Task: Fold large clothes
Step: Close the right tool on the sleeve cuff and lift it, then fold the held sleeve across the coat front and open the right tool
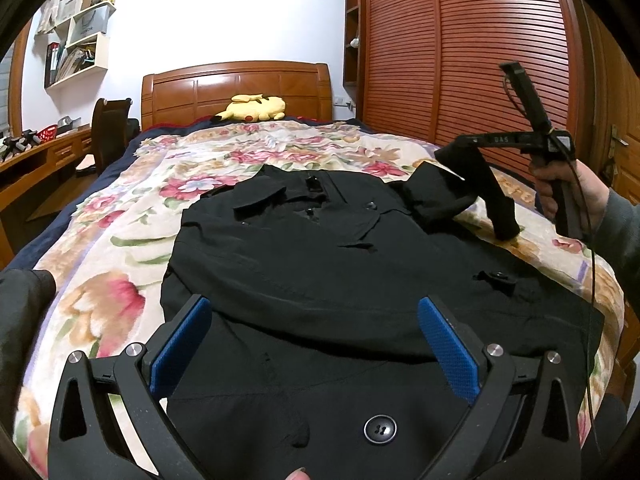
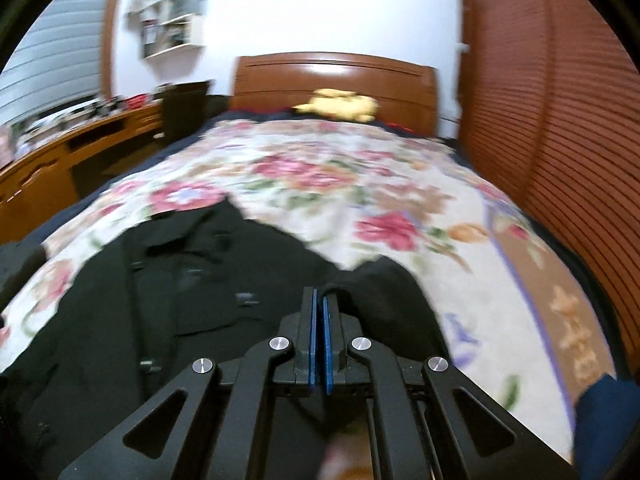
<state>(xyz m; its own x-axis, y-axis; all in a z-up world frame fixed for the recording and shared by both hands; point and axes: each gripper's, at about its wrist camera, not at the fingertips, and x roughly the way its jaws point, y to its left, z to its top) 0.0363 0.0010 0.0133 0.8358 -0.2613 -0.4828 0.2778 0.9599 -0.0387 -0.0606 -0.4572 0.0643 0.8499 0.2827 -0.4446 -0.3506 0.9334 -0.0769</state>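
A black coat (image 1: 320,264) with large black buttons lies flat on the bed, collar toward the headboard; it also shows in the right wrist view (image 2: 168,304). My left gripper (image 1: 316,344) is open and empty, jaws wide apart just above the coat's lower front. My right gripper (image 2: 320,308) is shut on the coat's right sleeve (image 1: 492,200) and holds it lifted above the bed at the coat's right side. In the left wrist view the right gripper (image 1: 460,146) shows with the sleeve hanging from it. The right wrist view is blurred.
The bed has a floral blanket (image 1: 120,240) and a wooden headboard (image 1: 236,88) with a yellow plush toy (image 1: 256,108) in front of it. A slatted wooden wardrobe (image 1: 480,48) stands right of the bed. A desk and chair (image 1: 108,132) stand left.
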